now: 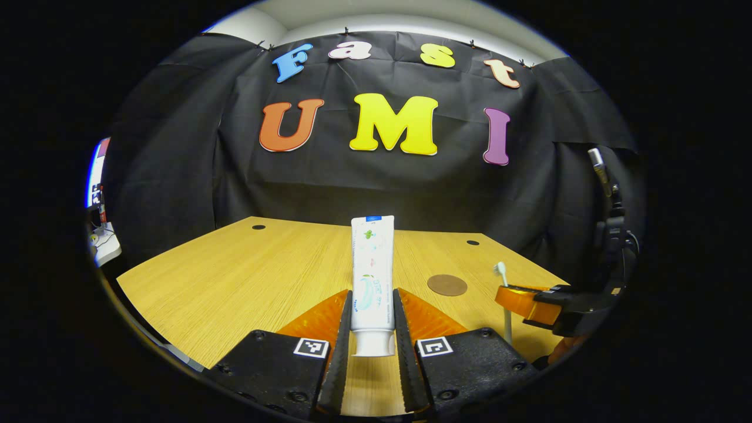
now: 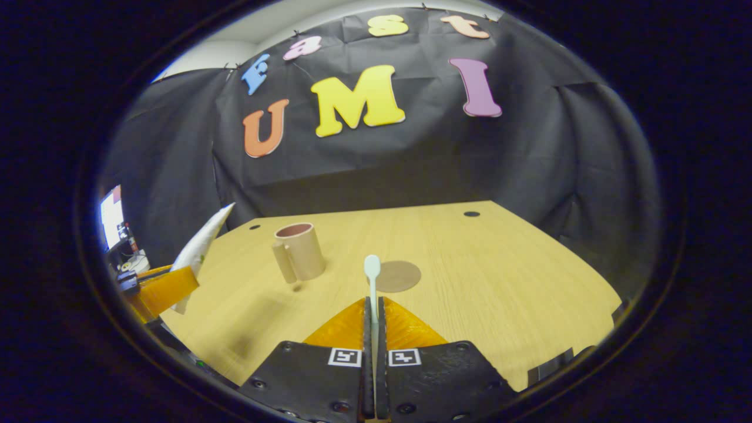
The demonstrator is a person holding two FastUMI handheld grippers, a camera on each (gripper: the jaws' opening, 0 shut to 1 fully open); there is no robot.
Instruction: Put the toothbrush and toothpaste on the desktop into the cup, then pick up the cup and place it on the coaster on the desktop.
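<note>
Left gripper [image 1: 372, 320] is gripping the toothpaste tube [image 1: 372, 276], jaws clamped on its lower body, cap end toward the camera, tube standing upright above the bench [image 1: 247, 276]. In the right gripper view the same tube [image 2: 202, 241] is showing tilted at the far left, off the bench surface.

Right gripper [image 2: 373, 320] is holding the toothbrush [image 2: 372, 276], jaws pressed together on the handle, bristle head pointing up and away. The left gripper view is showing this toothbrush [image 1: 502, 282] upright in the right gripper [image 1: 531, 302].

Cup [image 2: 299, 251] is standing upright on the bench [image 2: 499, 276], handle toward the camera. Coaster [image 2: 398, 276] is lying flat near the cup, not touching it.
</note>
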